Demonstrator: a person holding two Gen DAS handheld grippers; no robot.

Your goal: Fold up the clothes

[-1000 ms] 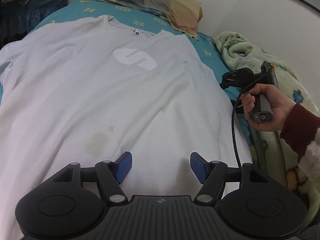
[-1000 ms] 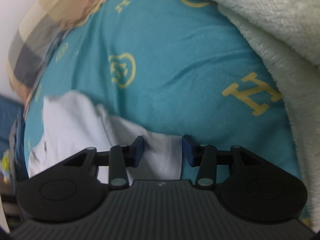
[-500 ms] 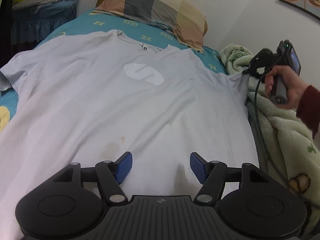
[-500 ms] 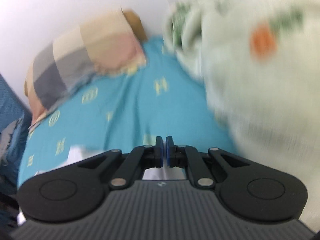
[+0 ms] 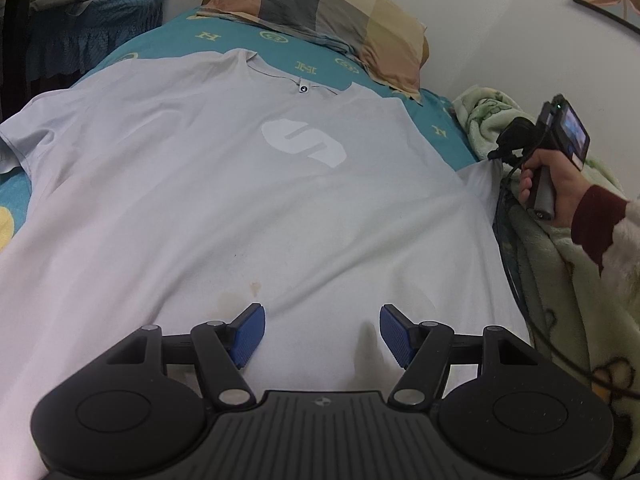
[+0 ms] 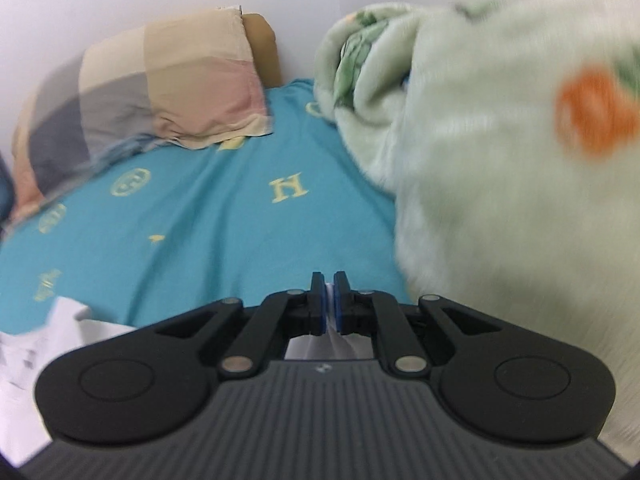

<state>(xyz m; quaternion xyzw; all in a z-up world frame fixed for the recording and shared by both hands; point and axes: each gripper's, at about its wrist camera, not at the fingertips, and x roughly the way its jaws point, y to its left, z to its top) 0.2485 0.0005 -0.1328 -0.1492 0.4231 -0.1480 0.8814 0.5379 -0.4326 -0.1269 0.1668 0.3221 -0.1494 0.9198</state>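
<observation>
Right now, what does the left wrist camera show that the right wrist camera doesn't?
Only the left wrist view shows the whole white T-shirt spread flat with its S logo, the open left gripper above its hem, and the hand holding the right gripper's handle. Only the right wrist view shows the right gripper shut on a pinch of white fabric. Both show the teal bedsheet, the checked pillow and the green blanket.
</observation>
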